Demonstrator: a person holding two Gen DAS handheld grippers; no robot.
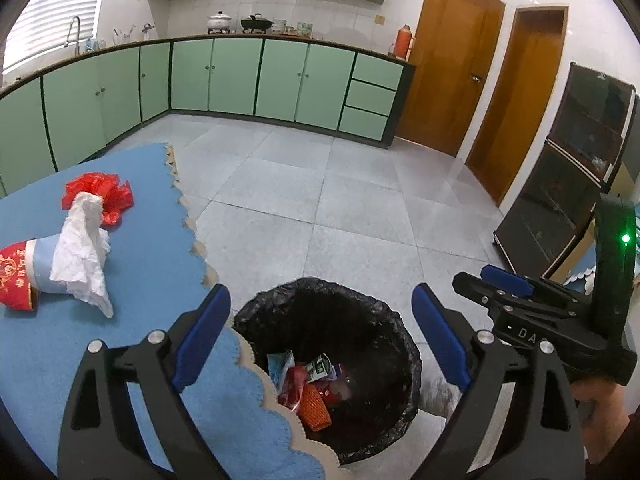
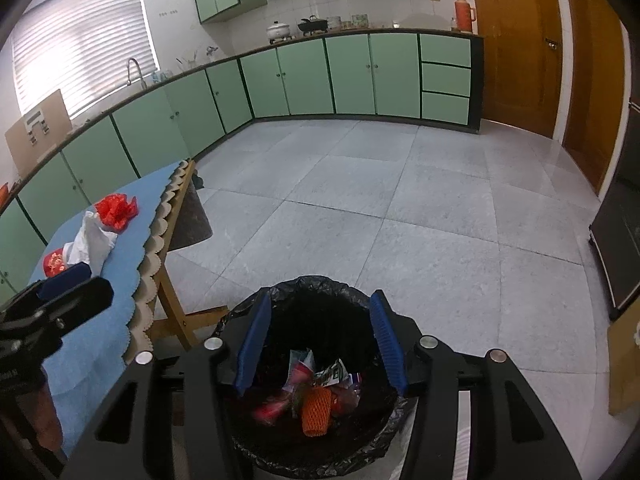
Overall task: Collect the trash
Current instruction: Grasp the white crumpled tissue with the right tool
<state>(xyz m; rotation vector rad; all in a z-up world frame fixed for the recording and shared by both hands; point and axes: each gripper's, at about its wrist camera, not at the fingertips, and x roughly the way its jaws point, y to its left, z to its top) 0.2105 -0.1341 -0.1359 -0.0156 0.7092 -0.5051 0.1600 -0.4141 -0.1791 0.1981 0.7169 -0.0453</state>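
A bin lined with a black bag (image 1: 384,316) stands on the floor beside the blue-clothed table (image 1: 152,264). It holds wrappers and an orange foam net (image 1: 316,408), which also shows in the right wrist view (image 2: 316,410). My left gripper (image 1: 322,316) is open and empty above the bin and table edge. My right gripper (image 2: 320,320) is open and empty directly over the bin (image 2: 320,292); it shows at the right of the left wrist view (image 1: 496,284). On the table lie a crumpled white tissue (image 1: 86,256), a red plastic bag (image 1: 100,196) and a red paper cup (image 1: 18,276).
Green kitchen cabinets (image 1: 240,76) line the far walls. Wooden doors (image 1: 452,56) and a dark cabinet (image 1: 568,168) stand at the right. The grey tiled floor (image 2: 400,208) lies beyond the bin. The table has wooden folding legs (image 2: 172,304).
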